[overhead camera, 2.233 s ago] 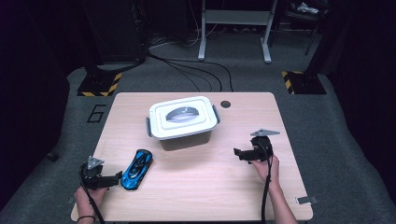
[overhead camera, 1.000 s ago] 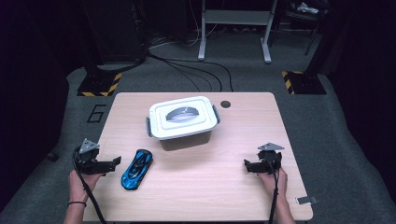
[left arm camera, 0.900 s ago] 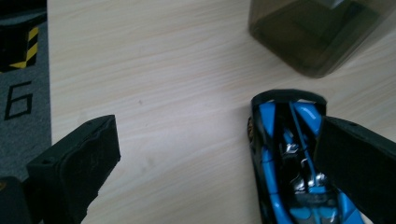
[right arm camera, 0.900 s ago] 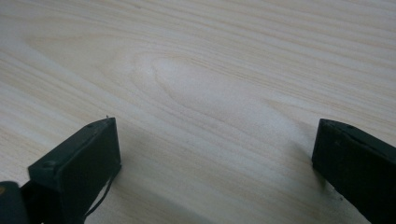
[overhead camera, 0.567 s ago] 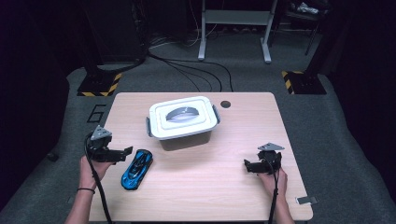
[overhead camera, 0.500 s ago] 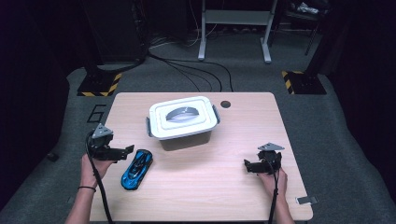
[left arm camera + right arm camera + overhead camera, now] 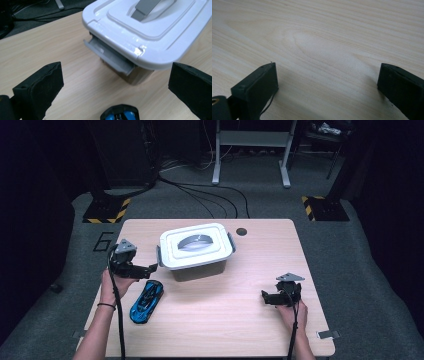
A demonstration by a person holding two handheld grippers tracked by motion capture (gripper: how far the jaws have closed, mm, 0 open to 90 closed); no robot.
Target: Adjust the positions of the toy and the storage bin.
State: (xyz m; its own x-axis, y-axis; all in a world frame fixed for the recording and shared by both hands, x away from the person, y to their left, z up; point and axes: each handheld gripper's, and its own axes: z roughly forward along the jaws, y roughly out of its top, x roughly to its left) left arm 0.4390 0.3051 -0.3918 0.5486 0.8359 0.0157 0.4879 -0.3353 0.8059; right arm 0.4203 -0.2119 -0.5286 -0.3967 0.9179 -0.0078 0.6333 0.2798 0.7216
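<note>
Left gripper (image 7: 148,268): jaws spread wide with nothing between them, held above the table just short of the near left end of the lidded plastic storage box (image 7: 196,251). In the left gripper view the same gripper (image 7: 116,82) looks straight at that end of the box (image 7: 155,30); the grey side latch (image 7: 110,56) lies directly ahead, between the lines of the two jaws but clear of both, and it stands swung out from under the white lid's rim. The grey handle (image 7: 147,6) sits farther ahead on the lid's top. The blue toy car (image 7: 146,301) lies just below and behind the jaws on the table, not touched; its dark nose (image 7: 120,115) shows at the bottom edge of the left gripper view. The left hand (image 7: 114,285) holds the gripper body, with the cable trailing back along the forearm. Right gripper (image 7: 268,297): jaws likewise wide apart and holding nothing, low over bare wood, well apart from the box and the car, toward the table's near right side. In the right gripper view this gripper (image 7: 327,82) has plain tabletop (image 7: 324,45) ahead of it. The wooden table (image 7: 260,265) carries a small round dark hole (image 7: 241,231) beyond the box's far right corner.
</note>
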